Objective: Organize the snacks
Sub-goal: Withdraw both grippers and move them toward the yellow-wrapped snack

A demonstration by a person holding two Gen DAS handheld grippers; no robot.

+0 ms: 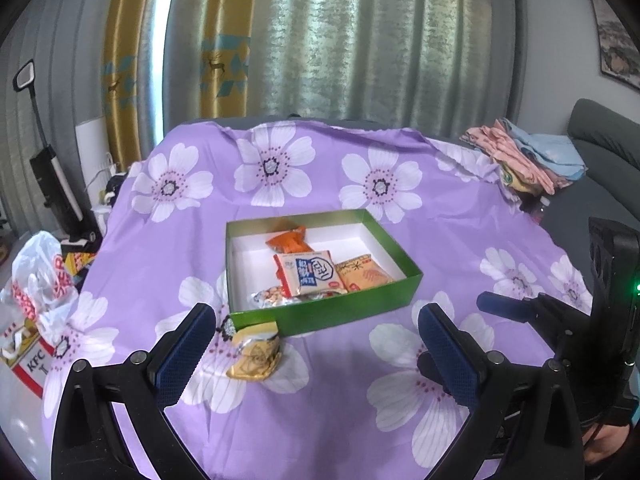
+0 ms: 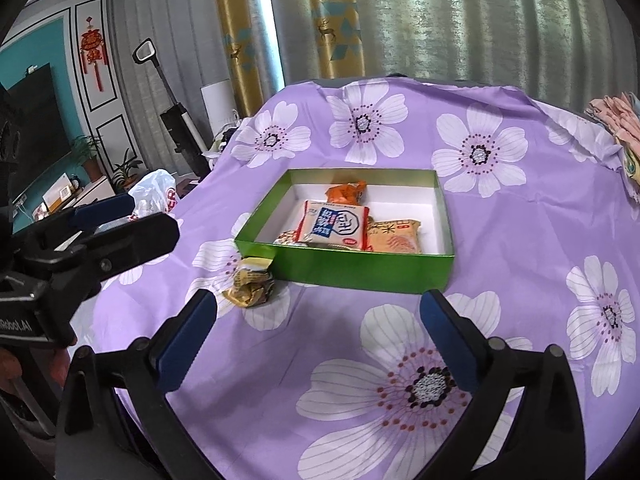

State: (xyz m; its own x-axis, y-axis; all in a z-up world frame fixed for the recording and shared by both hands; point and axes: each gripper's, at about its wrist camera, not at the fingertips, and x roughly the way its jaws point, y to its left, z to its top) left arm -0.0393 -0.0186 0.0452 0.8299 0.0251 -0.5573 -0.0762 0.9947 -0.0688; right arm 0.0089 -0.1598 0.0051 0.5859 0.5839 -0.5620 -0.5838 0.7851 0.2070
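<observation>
- Black left gripper (image 1: 316,340) and right gripper (image 2: 318,326) tilt downward, jaws wide, empty.
- Gold snack packet (image 1: 255,350) lies loose beside the green box (image 1: 320,312), just past the left gripper's fingers.

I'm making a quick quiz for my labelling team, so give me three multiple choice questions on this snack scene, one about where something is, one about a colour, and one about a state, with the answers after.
1. Where does the crumpled gold snack packet lie?
A. inside the box
B. on the cloth, outside the box's near corner
C. on the pile of folded clothes

2. What colour is the outside of the box?
A. green
B. red
C. blue

3. How is the right gripper?
A. shut on a packet
B. open, holding nothing
C. shut, empty

Answers: 1 B, it sits on the purple flowered cloth by the box's corner. 2 A, the outer walls are green. 3 B, its fingers stand wide apart over bare cloth.
</observation>
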